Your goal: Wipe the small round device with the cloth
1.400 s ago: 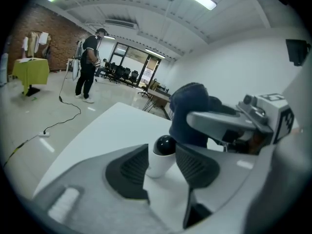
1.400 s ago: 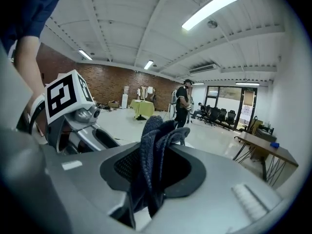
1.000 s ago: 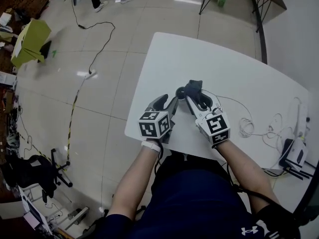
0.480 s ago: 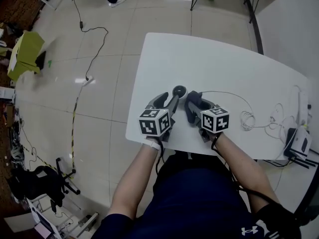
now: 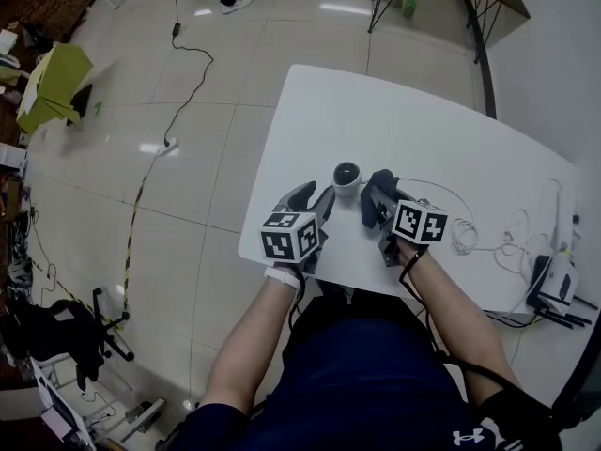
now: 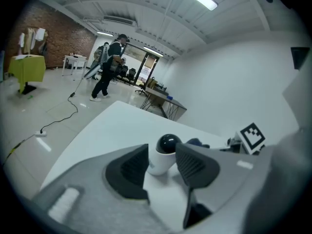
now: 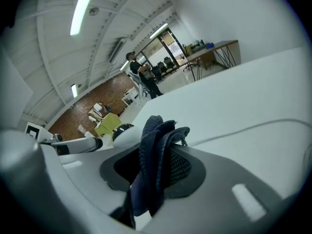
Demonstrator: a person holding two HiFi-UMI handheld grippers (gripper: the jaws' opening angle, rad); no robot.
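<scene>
The device (image 5: pixel 346 176) stands on the white table (image 5: pixel 423 130), near the front edge. Its black top shows, but the bottom of its white body is hidden behind the left gripper (image 5: pixel 315 196). That gripper's jaws are partly open and press on the device from both sides. The cloth (image 7: pixel 153 150) is dark blue and bunched up just beside the device. I cannot tell if they touch. The right gripper (image 5: pixel 380 209) pinches the cloth tight. A thin cable (image 5: pixel 441 187) lies behind.

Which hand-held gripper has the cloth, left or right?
The right hand-held gripper: the dark blue cloth is pinched between its jaws. The left hand-held gripper clamps the small round device instead.
</scene>
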